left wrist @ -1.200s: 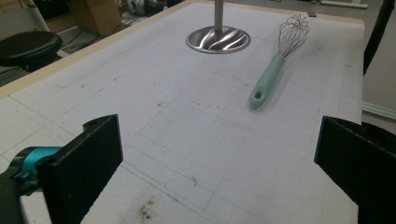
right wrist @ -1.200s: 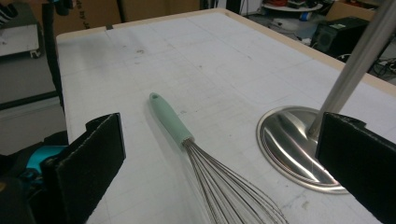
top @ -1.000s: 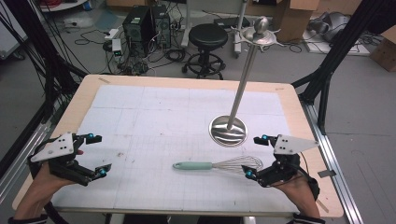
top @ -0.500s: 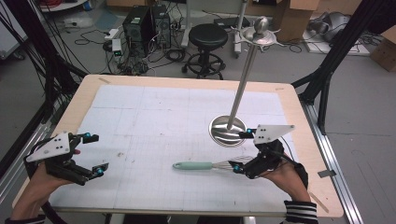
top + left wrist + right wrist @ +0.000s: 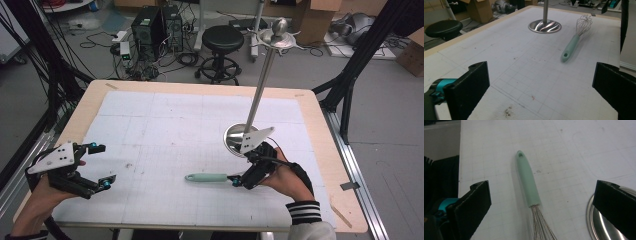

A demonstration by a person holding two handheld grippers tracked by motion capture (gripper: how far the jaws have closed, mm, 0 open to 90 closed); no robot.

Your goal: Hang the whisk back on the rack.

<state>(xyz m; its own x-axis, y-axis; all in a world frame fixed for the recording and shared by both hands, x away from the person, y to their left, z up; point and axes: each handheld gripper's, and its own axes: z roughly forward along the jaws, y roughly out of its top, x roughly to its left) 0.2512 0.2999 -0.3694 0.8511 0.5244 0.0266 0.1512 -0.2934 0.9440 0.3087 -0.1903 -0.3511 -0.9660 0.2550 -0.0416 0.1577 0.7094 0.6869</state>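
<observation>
Gridded white mat on a wooden table [image 5: 320,150], lab clutter behind it.

High view: the whisk [image 5: 207,177] lies at 5 o'clock on the mat, the right tongs [image 5: 242,170] over its wire end, the stand [image 5: 239,140] just beyond; the left tongs [image 5: 100,165] hover spread at 8 o'clock. Left gripper view: jaws wide apart, whisk [image 5: 571,45] at 1 o'clock beside the stand [image 5: 544,25]. Right gripper view: jaws spread either side of the whisk [image 5: 529,182], not touching it; the stand's rim [image 5: 596,222] sits at 4 o'clock.

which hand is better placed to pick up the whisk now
Right. The right gripper hangs open directly over the whisk, jaws either side of it, while the left gripper sits open far across the table.
</observation>
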